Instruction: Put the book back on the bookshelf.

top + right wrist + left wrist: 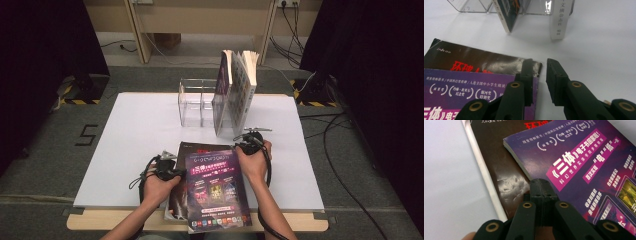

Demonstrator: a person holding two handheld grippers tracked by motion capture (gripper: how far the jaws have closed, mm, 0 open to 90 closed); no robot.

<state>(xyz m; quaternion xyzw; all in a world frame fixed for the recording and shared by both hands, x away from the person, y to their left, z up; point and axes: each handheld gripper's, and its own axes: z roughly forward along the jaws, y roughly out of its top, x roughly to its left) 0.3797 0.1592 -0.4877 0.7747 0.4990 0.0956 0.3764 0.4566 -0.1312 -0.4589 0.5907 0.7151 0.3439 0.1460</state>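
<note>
White tabletop (135, 135) on grey carpet (40, 165); left tongs (541, 188) closed empty, right tongs (539, 75) narrowly parted

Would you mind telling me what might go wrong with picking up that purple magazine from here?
1. The right gripper is open at the purple magazine's corner, so it may also catch the dark magazine underneath.
2. The left gripper is shut and pressing on the cover; it could skid the stack.

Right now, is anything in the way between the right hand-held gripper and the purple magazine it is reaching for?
Nothing visible. The right hand-held gripper has its jaws apart at the far right corner of the purple magazine: one jaw over the cover, the other over the bare white sheet. The standing books are farther back.
</note>
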